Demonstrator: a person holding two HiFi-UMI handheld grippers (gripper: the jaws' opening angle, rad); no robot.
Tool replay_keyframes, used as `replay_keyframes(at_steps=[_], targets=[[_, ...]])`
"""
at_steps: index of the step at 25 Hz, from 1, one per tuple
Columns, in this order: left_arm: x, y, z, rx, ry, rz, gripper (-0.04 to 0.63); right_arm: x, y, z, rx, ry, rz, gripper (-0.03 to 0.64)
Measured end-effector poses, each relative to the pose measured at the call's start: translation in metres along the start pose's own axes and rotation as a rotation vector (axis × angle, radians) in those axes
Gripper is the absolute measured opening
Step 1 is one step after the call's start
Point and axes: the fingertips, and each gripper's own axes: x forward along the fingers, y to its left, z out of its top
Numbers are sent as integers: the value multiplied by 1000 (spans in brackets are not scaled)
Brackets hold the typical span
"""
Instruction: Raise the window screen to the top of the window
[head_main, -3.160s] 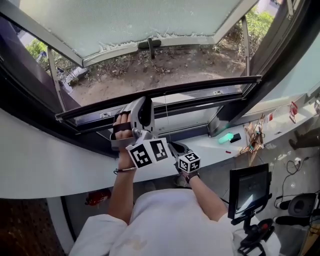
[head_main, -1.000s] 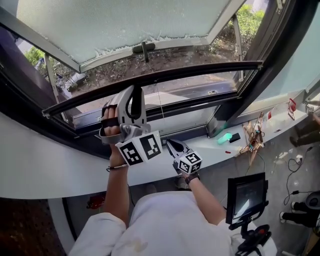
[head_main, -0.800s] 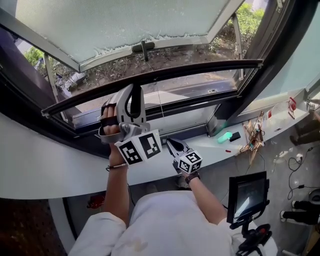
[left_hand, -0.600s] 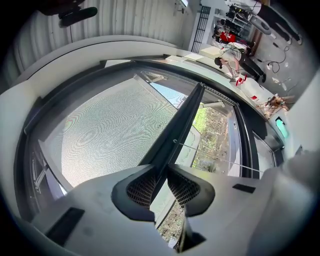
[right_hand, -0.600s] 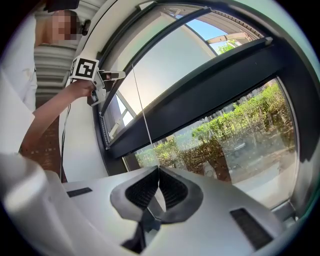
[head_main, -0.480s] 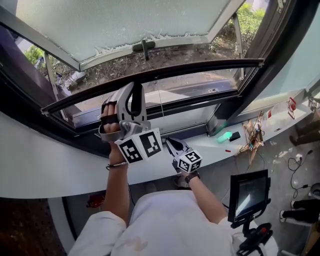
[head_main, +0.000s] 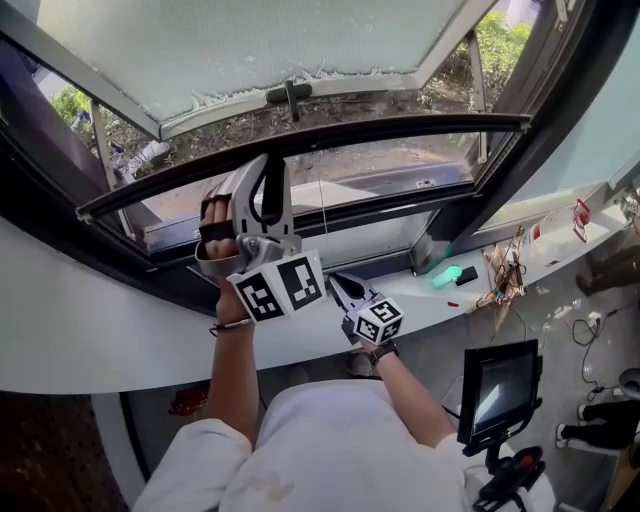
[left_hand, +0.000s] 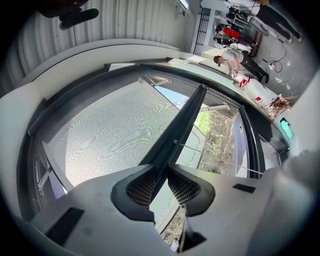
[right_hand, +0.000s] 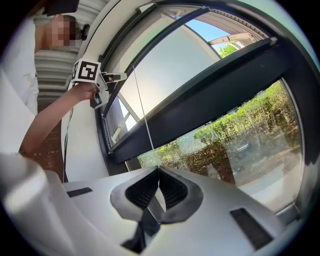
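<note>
Black screen bar (left_hand: 185, 120) clamped in left hand-held gripper (left_hand: 161, 168) — thin cord (right_hand: 144, 112) pinched in right hand-held gripper (right_hand: 159, 170).

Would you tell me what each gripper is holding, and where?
Left gripper: the screen's dark bar, left of middle. Right gripper: the cord, at its lower end.

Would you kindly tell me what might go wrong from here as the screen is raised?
The left gripper pinches the bar left of its middle, so the screen may rise crooked and jam. The right gripper is shut on the thin cord, which may pull taut or slip out.
</note>
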Motion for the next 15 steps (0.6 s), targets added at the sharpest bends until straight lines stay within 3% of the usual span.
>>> replay_keyframes(at_steps=[15], targets=[[4, 25, 17, 6, -41, 60, 57, 5, 10, 28, 10, -76, 39, 5]])
